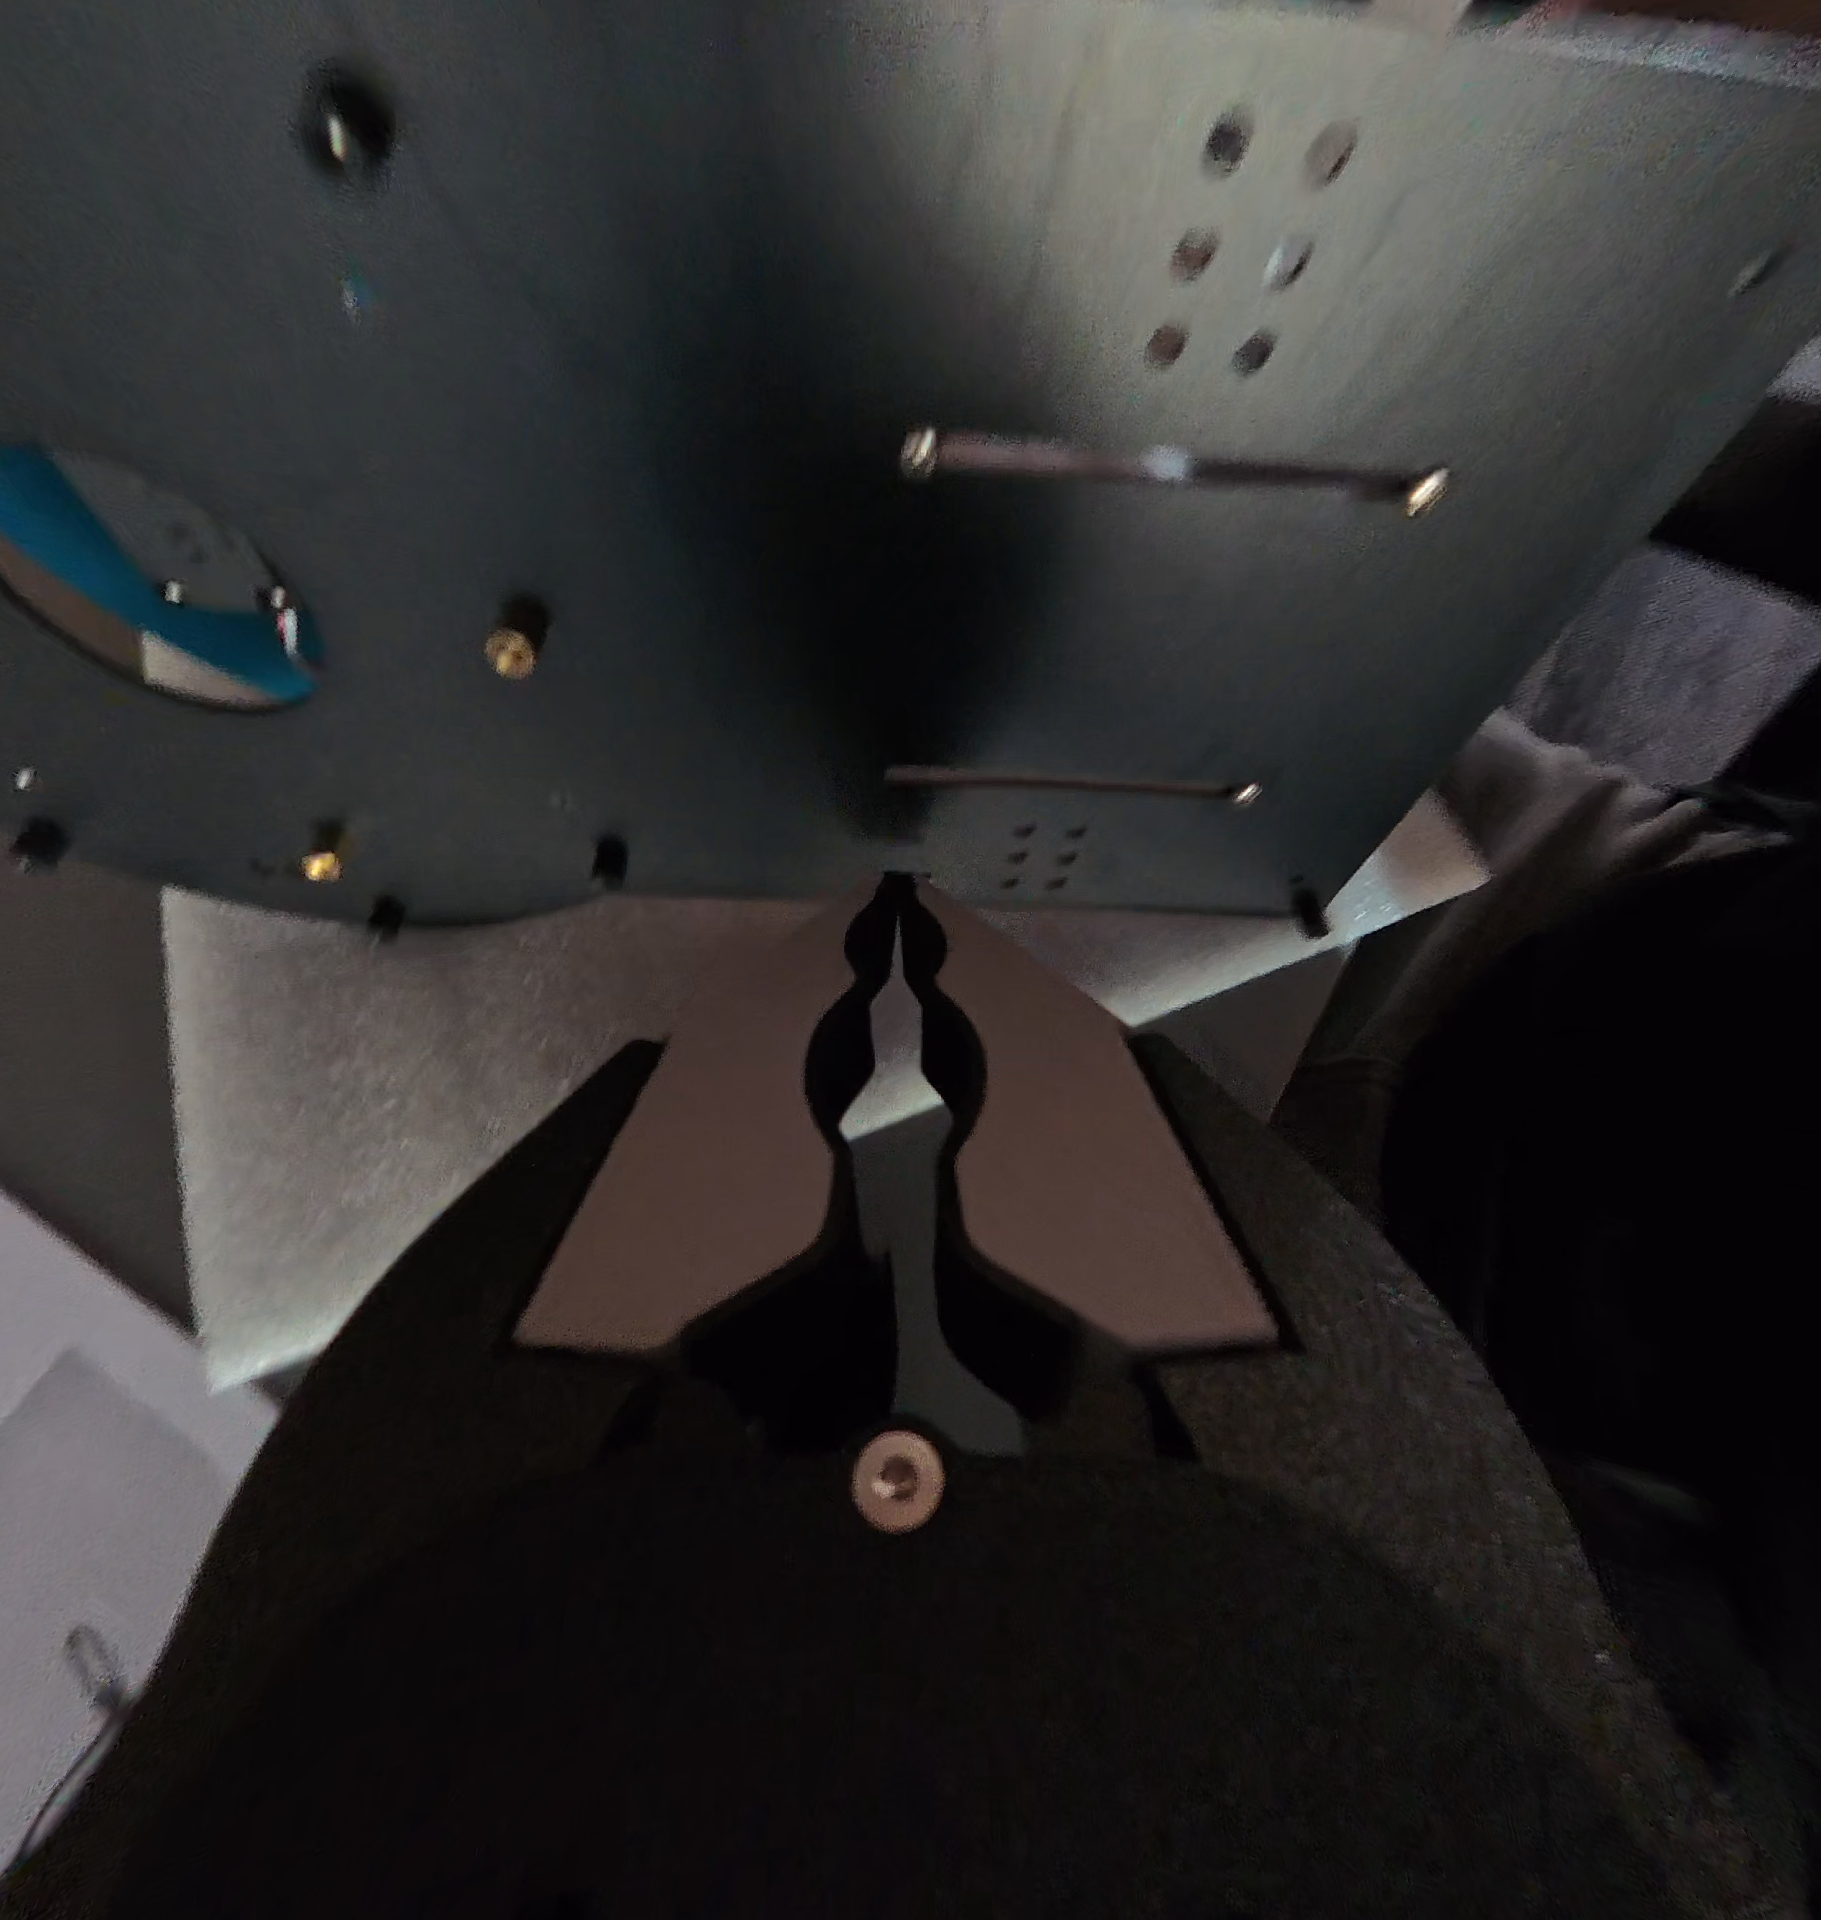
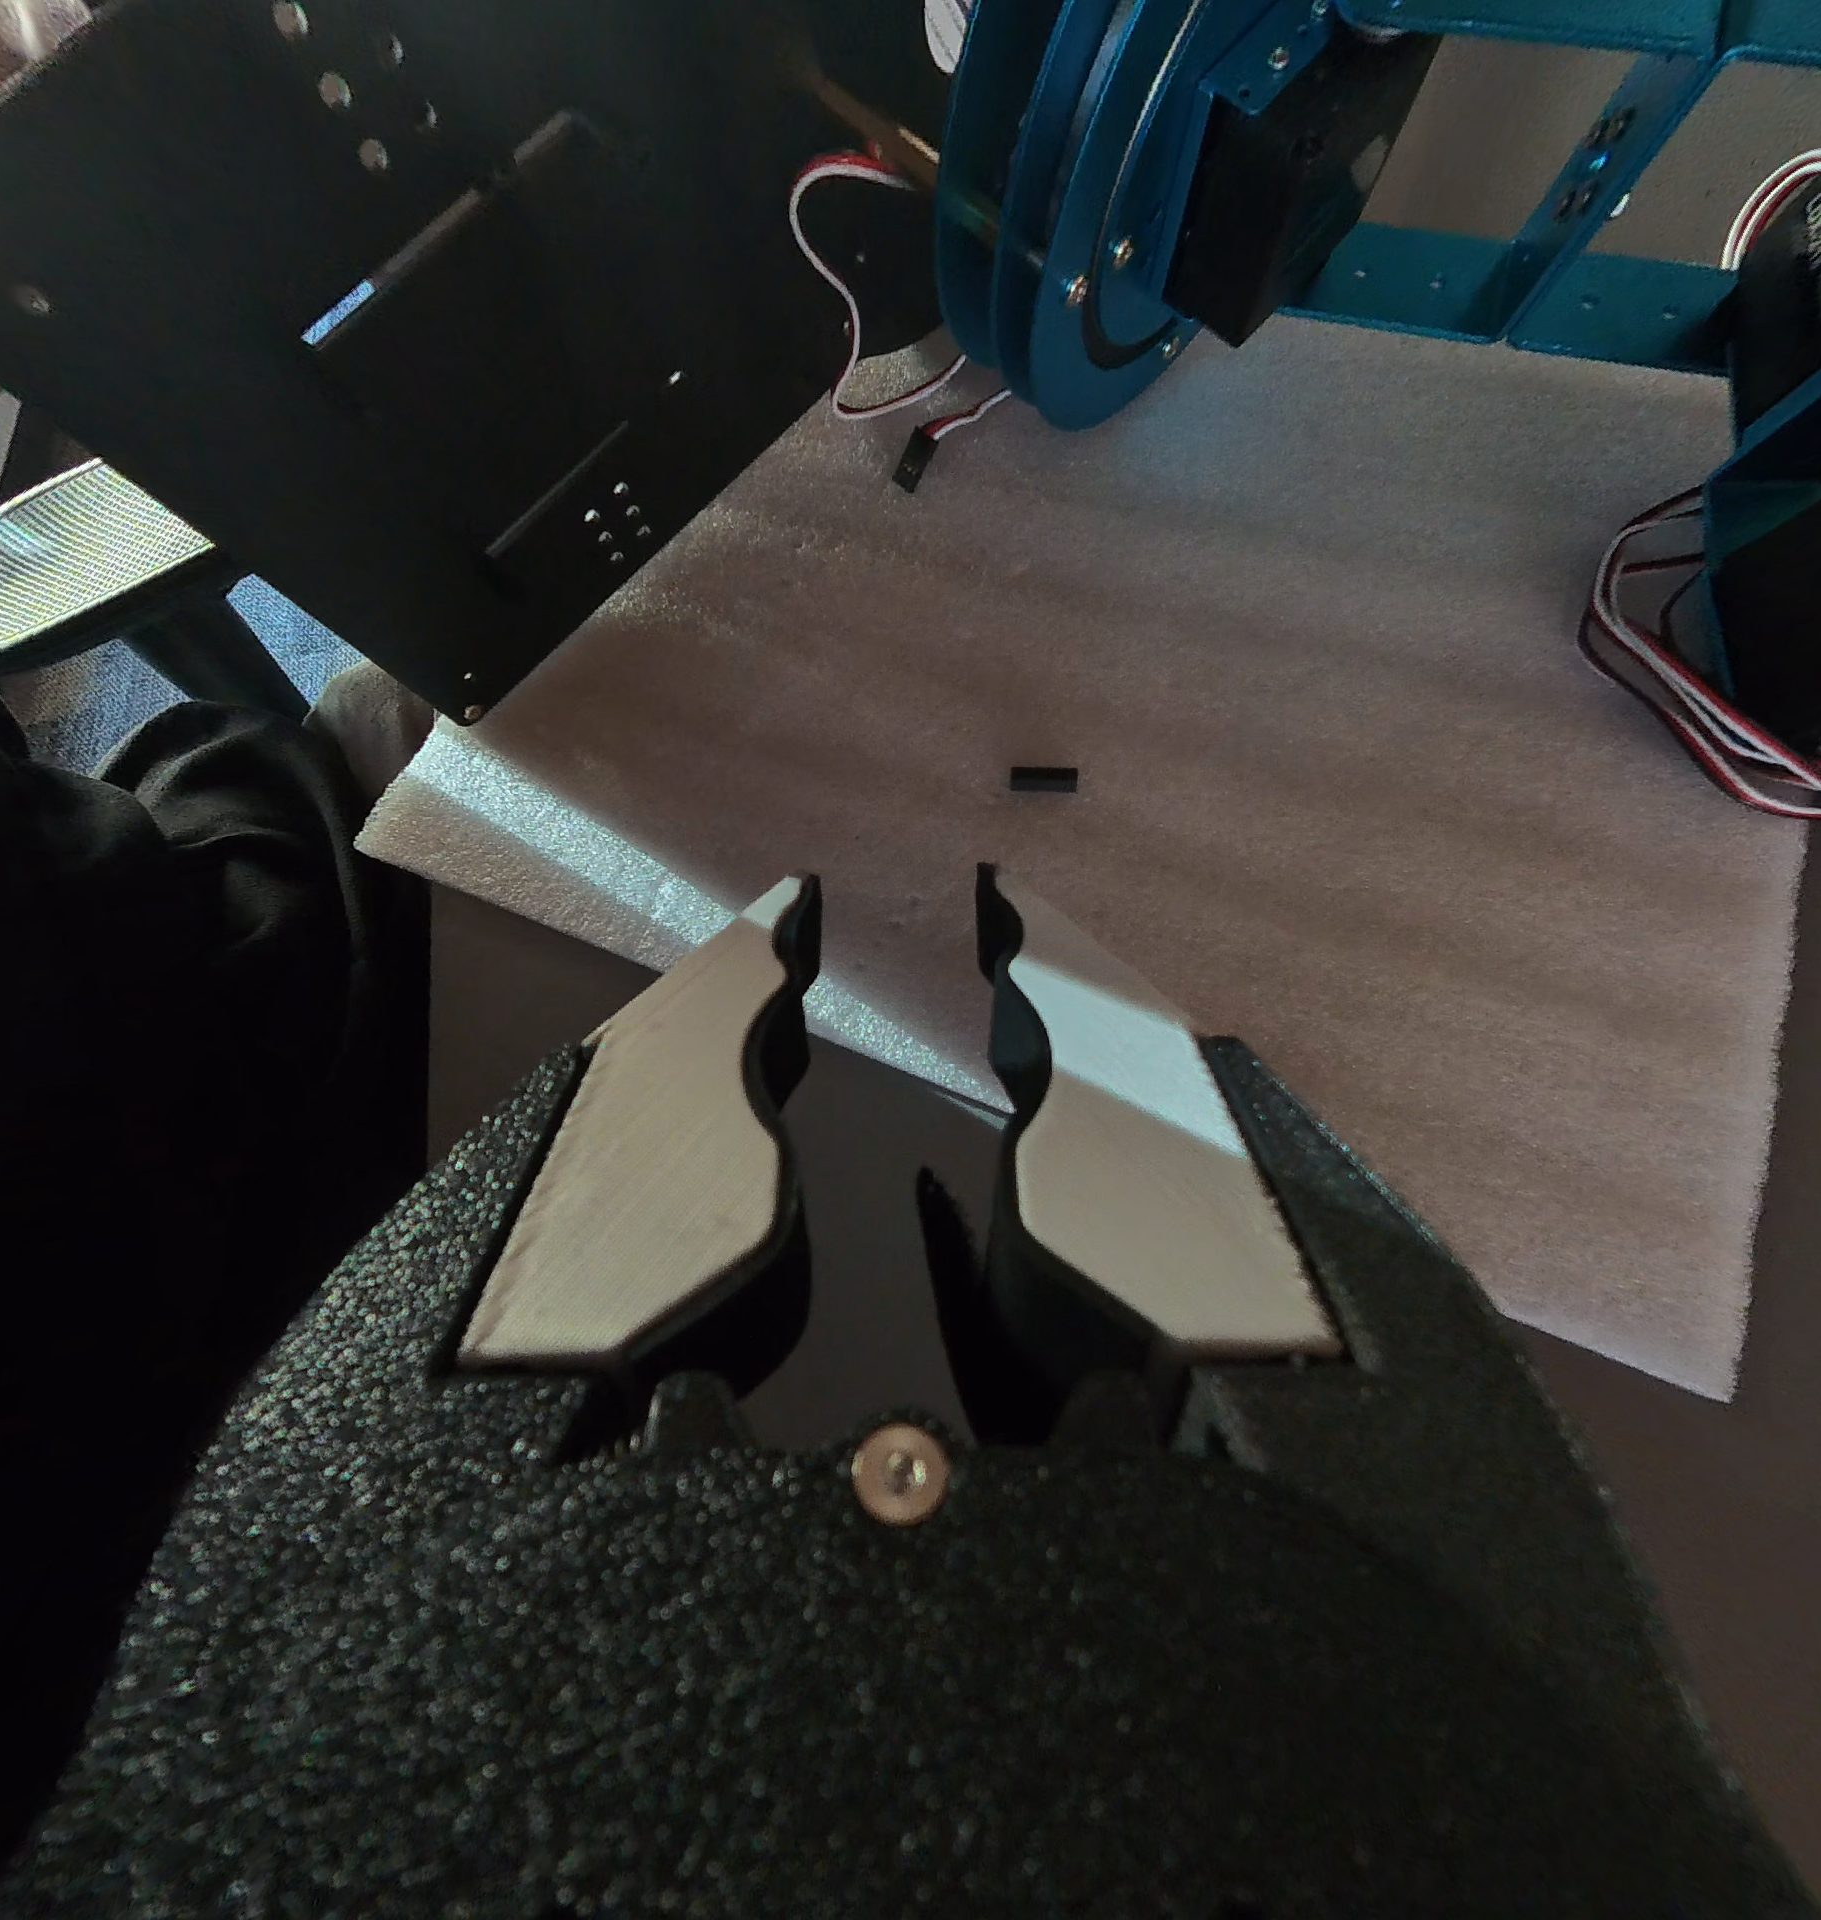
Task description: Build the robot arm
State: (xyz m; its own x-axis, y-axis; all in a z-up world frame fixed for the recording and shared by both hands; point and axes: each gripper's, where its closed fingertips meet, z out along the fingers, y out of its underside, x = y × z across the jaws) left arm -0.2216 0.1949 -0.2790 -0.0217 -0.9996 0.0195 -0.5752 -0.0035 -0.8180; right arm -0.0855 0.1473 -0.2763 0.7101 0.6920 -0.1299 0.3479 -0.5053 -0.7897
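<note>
Left gripper (image 1: 898, 883) jaws pinch the black perforated plate's (image 1: 1093, 623) edge; only the right view shows the right gripper (image 2: 898, 883), jaws wide, above a small black spacer (image 2: 1043, 777) on the foam sheet (image 2: 1301, 935).

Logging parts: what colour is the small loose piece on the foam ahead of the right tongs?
Black. The small loose piece shows best in the right wrist view.

My left tool (image 1: 898, 883) pinches the near edge of the black perforated metal plate (image 1: 677, 364), raised over the white foam sheet (image 2: 1197, 675). On the sheet ahead of my right tool (image 2: 898, 883): small black rectangular spacer (image 2: 1043, 777); behind it, blue metal servo bracket assembly (image 2: 1249, 187).
</note>
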